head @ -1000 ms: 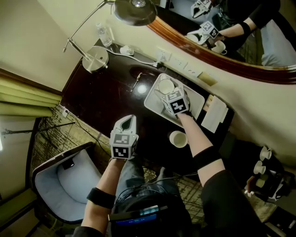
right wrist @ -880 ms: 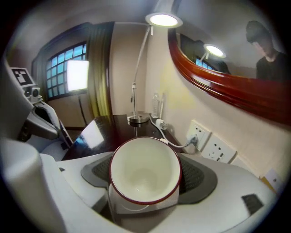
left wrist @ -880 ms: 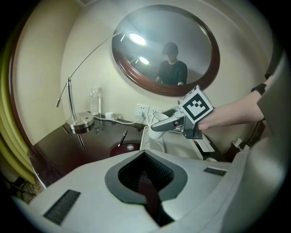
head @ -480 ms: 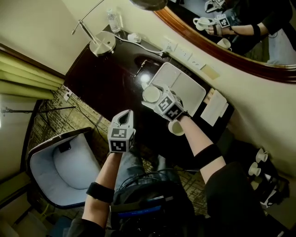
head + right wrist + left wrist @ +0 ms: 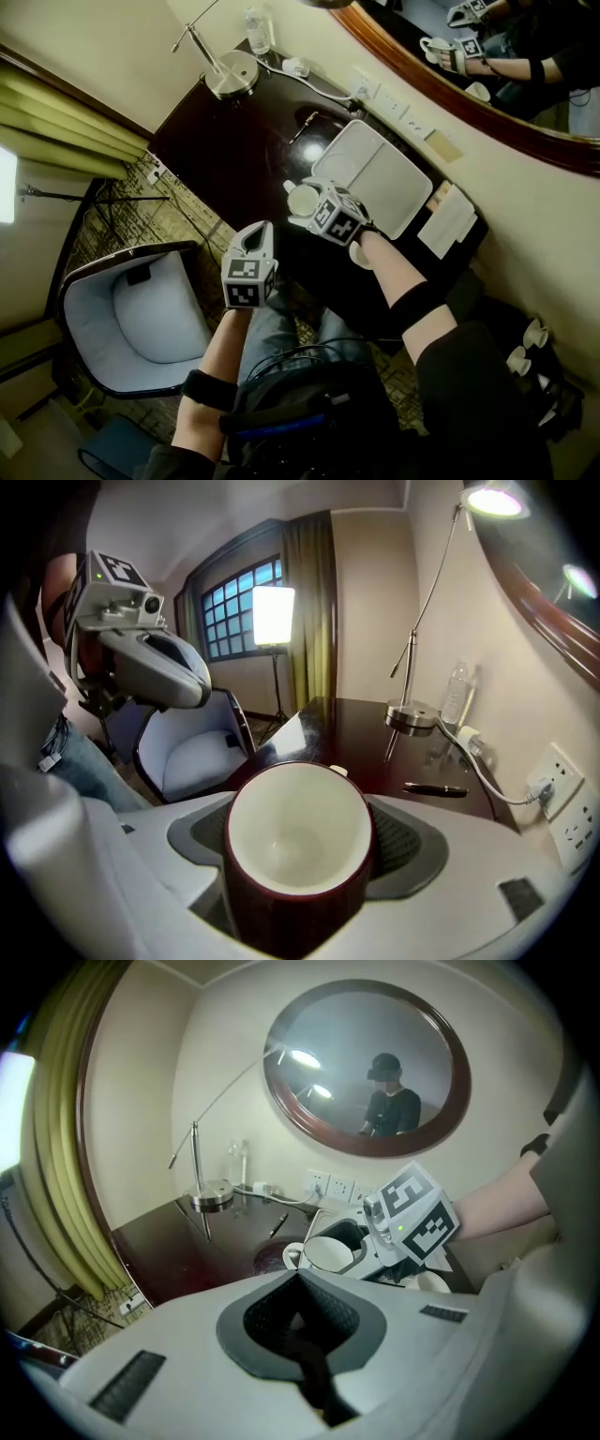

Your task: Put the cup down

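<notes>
The right gripper (image 5: 309, 214) clamps the dark-red, white-lined cup (image 5: 298, 841) over the dark surface (image 5: 234, 141) just beside the white tray (image 5: 375, 173), while the left gripper (image 5: 255, 246), jaws closed on nothing, hangs farther from the tray.

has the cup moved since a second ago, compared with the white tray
Yes. The cup, held in the right gripper, was over the white tray; it is now off the tray's lower-left edge, above the dark desk.
</notes>
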Demonstrator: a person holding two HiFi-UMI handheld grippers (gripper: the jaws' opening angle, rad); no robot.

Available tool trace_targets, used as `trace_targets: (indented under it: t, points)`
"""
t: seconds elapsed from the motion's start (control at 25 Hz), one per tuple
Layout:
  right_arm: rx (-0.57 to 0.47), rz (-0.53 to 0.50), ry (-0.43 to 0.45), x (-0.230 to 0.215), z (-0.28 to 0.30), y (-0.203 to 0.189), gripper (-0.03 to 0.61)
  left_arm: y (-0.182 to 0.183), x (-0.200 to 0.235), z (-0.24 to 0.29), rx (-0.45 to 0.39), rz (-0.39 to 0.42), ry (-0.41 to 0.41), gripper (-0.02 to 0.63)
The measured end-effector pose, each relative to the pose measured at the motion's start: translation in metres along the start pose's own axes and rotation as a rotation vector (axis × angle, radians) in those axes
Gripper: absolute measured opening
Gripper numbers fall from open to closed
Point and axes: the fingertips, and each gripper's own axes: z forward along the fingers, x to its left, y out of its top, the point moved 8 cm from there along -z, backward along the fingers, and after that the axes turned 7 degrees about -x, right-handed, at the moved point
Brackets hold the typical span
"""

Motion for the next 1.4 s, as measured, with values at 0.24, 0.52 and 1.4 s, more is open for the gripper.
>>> trace_targets:
  t: [0.24,0.52,1.4]
  points:
    - [0.043,-0.035,0.021,0.005,0.019,-0.017,0.414,-0.005,-0.004,-0.010,-0.009,-0.008,0.037,-0.012]
    - [0.074,-0.057,0.013,0.008,0.026,-0.021,0.417,-0.008,-0.006,-0.016,-0.007,-0.015,0.054,-0.012]
    - [0.030,0.102,-0.143,0.005,-0.057,0.009,0.420,0.011,-0.027,-0.034,-0.046,0.010,-0.069,-0.012]
